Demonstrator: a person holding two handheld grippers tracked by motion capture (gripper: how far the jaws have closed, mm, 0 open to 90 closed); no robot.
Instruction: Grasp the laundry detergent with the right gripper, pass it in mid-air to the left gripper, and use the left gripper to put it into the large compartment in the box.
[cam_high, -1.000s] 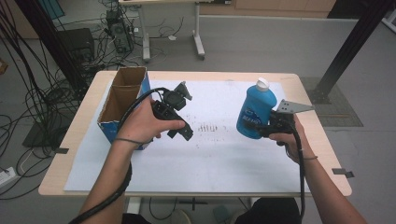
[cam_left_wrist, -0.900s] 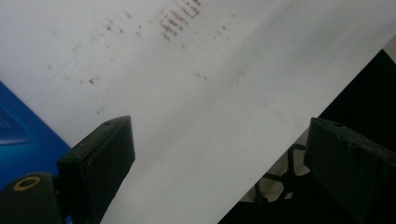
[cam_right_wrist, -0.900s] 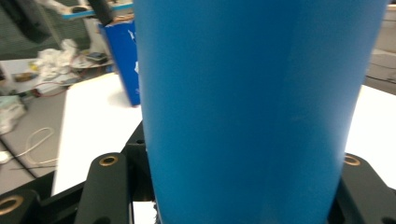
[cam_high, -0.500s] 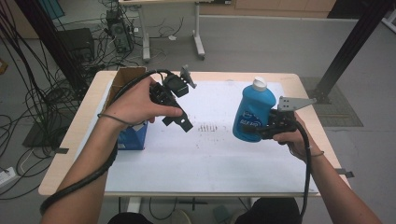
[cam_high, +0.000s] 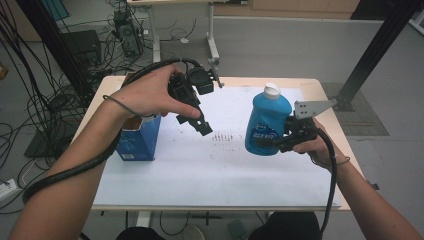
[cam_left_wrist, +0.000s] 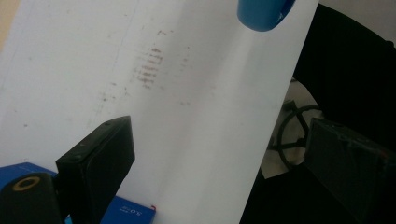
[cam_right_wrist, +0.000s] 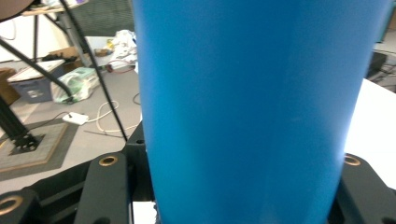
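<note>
The right gripper (cam_high: 272, 142) is clamped on the lower body of an upright blue detergent bottle (cam_high: 267, 120) (white cap on top), lifted off the table (cam_high: 200, 165), while the left gripper (cam_high: 192, 120) has its jaws apart with nothing between them, near a blue carton (cam_high: 140, 142).

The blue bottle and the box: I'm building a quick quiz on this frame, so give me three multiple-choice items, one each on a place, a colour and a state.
1. Where is the open blue box?
A. under the left hand
B. beside the right hand
C. on the floor

2. What colour is the blue bottle's cap?
A. red
B. white
C. black

3. The right gripper is:
A. open
B. shut on nothing
C. shut on the bottle

Answers:
1 A, it stands at the table's left.
2 B, the cap is white.
3 C, its fingers clamp the bottle's sides.
</note>
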